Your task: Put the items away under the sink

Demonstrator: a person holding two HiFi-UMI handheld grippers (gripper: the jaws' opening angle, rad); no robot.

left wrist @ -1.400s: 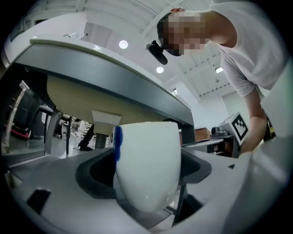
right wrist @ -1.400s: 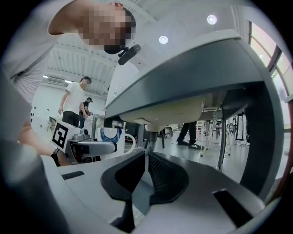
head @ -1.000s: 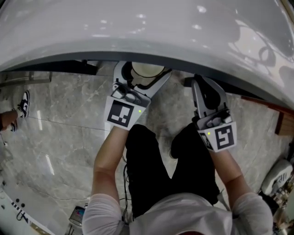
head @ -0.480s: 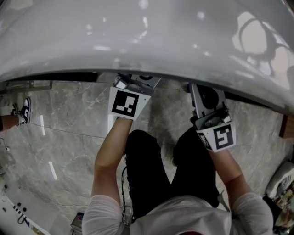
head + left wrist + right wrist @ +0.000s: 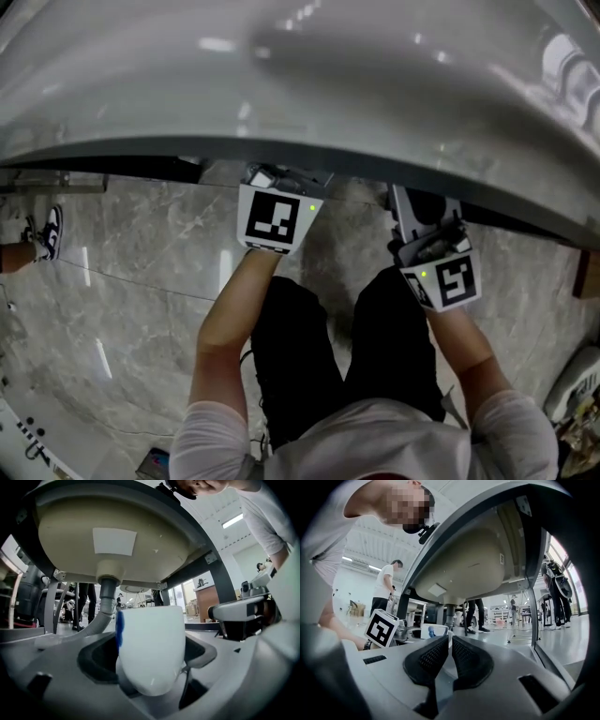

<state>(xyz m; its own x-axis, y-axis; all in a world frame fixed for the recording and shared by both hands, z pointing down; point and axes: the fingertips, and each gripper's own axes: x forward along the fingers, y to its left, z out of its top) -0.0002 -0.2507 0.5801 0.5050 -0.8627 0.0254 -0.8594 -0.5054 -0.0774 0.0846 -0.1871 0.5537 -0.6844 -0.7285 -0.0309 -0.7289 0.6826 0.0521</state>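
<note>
Left gripper (image 5: pixel 151 660): jaws wide, clamped on a glossy white cup (image 5: pixel 150 634), one dark pad on each side of it. The cup has a blue mark (image 5: pixel 119 627) on its left edge. It looks upright, with the flat rim at the top and the rounded base low between the jaws. It sits under the beige underside of the sink basin (image 5: pixel 140 531), just in front of the grey drain pipe with ribbed hose (image 5: pixel 107 595), not touching either. A white rectangular label (image 5: pixel 115 542) is stuck on the basin's underside.

Right gripper (image 5: pixel 450 651): narrow, the black ribbed pads (image 5: pixel 429 660) nearly meet and only a thin slit is left. A pale sliver shows at the tips; I cannot tell if it is a thing. This gripper points level under the same basin. The other gripper's black-and-white marker cube (image 5: pixel 384 627) and the cup show off to its left.

Head view: a curved grey tabletop (image 5: pixel 300 94) fills the top of the frame. Both grippers reach under its edge, so their tips and the cup are hidden there. The grippers are side by side and apart. Below are forearms with white sleeves, black trousers (image 5: pixel 309 356) and a grey marble floor (image 5: pixel 141 253). Another person's black-and-white sneaker (image 5: pixel 49 232) is at the far left.
</note>
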